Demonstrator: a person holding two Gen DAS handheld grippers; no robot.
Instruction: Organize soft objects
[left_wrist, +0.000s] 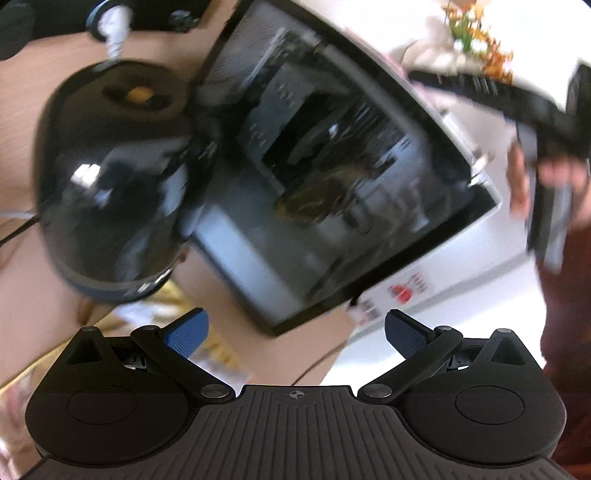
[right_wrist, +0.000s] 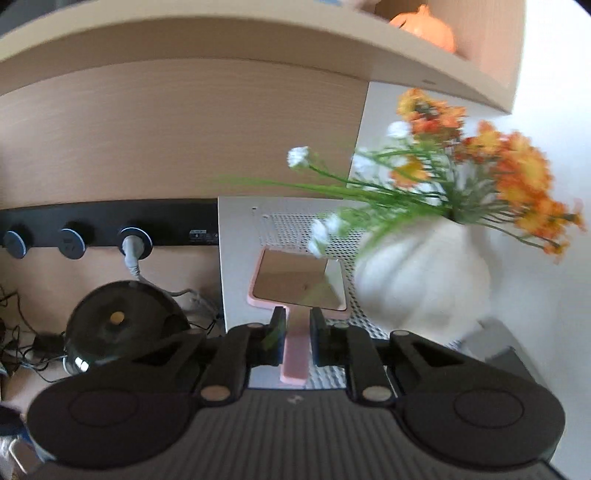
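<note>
My right claw (right_wrist: 294, 334) pinches the pink mirror (right_wrist: 301, 282) by its handle, low centre; stiff, light, breakable glass. My left claw (left_wrist: 294, 330) gapes wide, empty.

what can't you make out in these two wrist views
- Left wrist view: motion blur smears the white microwave's dark glass door; its inside stays unreadable behind reflections.
- Left wrist view: the red labels are too blurred to read.
- Right wrist view: the right gripper covers part of the pink hand mirror's handle.
- Right wrist view: the white round vase is blurred.
</note>
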